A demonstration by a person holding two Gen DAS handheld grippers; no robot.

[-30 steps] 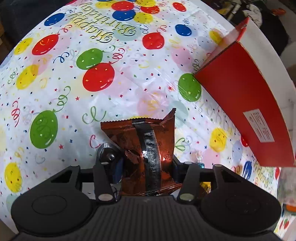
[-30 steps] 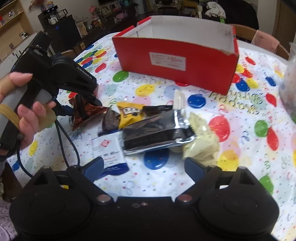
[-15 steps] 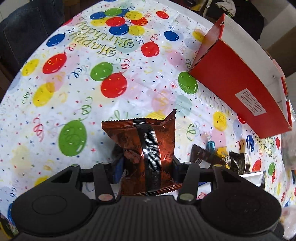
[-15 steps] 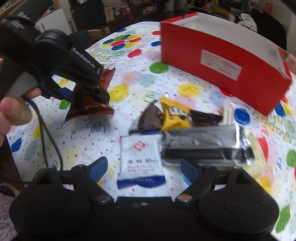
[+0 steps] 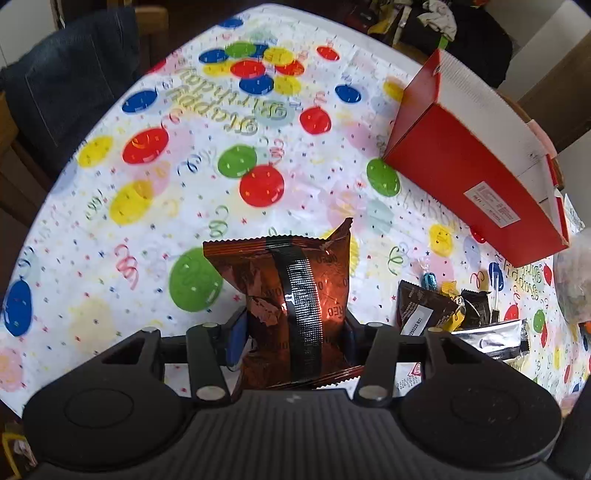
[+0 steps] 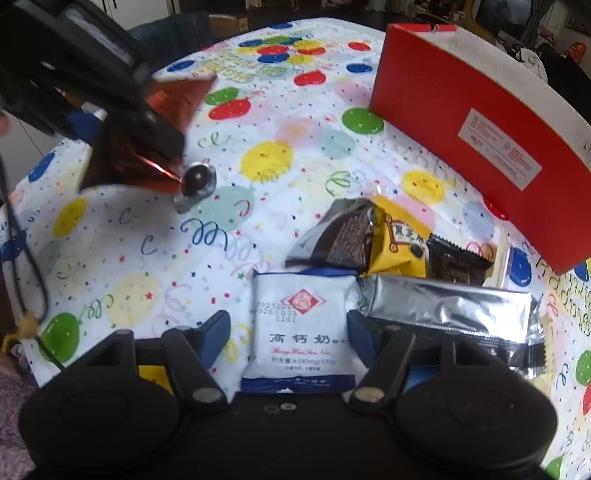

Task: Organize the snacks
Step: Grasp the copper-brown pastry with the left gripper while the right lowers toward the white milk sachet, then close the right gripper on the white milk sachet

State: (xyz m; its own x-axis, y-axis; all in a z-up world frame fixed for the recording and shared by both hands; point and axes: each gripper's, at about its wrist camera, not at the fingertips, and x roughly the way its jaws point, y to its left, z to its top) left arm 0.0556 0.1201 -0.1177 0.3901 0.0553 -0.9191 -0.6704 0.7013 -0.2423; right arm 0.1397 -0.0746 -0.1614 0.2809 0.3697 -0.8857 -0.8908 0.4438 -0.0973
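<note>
With the left claw [image 5: 293,328] pinching the brown snack bag [image 5: 291,291] mid-frame above the table [image 5: 110,236], the right claw [image 6: 288,328], closing, straddles the white milk packet [image 6: 303,325] at lower centre and may snag the neighbouring silver wrapper [image 6: 450,314].

Bare tablecloth [image 5: 110,295] left; snack pile [image 6: 391,251] fronts red box [image 6: 461,140]

A round surface [image 5: 110,280] carries a white party cloth [image 5: 295,206] printed with coloured balloons, curly streamers, confetti stars and the words "Happy Birthday". Beyond the far left edge of the surface, dark blue denim cloth [image 5: 70,85] hangs over a wooden chair [image 5: 149,22]. Beyond its far right edge lies a dark heap of clothes [image 5: 443,26].
</note>
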